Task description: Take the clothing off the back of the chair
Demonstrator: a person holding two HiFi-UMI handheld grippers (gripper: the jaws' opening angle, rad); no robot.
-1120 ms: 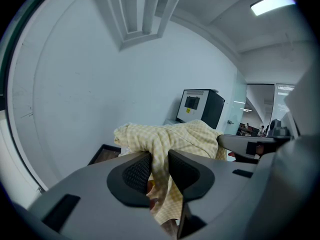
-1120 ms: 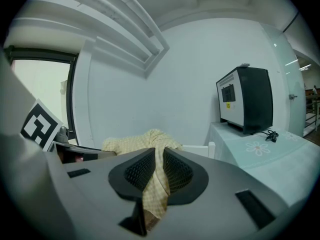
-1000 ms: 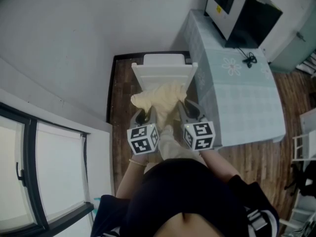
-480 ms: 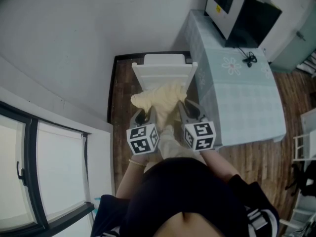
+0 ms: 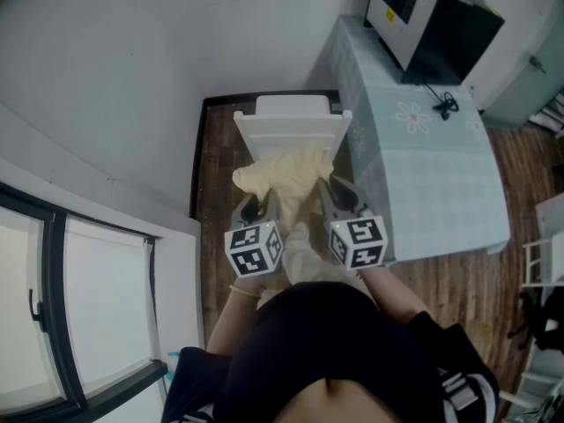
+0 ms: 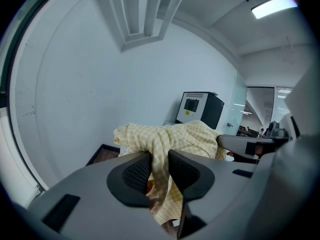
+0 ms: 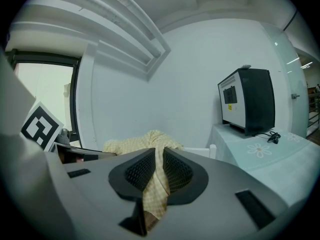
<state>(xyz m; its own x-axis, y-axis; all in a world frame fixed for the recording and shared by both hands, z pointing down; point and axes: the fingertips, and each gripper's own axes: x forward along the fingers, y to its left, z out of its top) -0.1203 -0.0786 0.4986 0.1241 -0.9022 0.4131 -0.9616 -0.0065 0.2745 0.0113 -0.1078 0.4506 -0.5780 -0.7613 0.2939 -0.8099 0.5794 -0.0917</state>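
Both tools clench folds of the pale yellow checked cloth garment (image 5: 282,176), left tool (image 6: 159,165) and right tool (image 7: 158,169) side by side. It drapes over the white wooden chair (image 5: 291,126), straight ahead, equally near both, so a pull toward the person should free it.

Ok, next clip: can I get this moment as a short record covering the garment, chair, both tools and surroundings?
garment: yellow checked garment, bunched and draped on the chair
chair: white chair, close to the wall
left: left tool shut on a fold of the garment
right: right tool shut on another fold
surroundings: table with pale cloth beside the chair, black and white box on it
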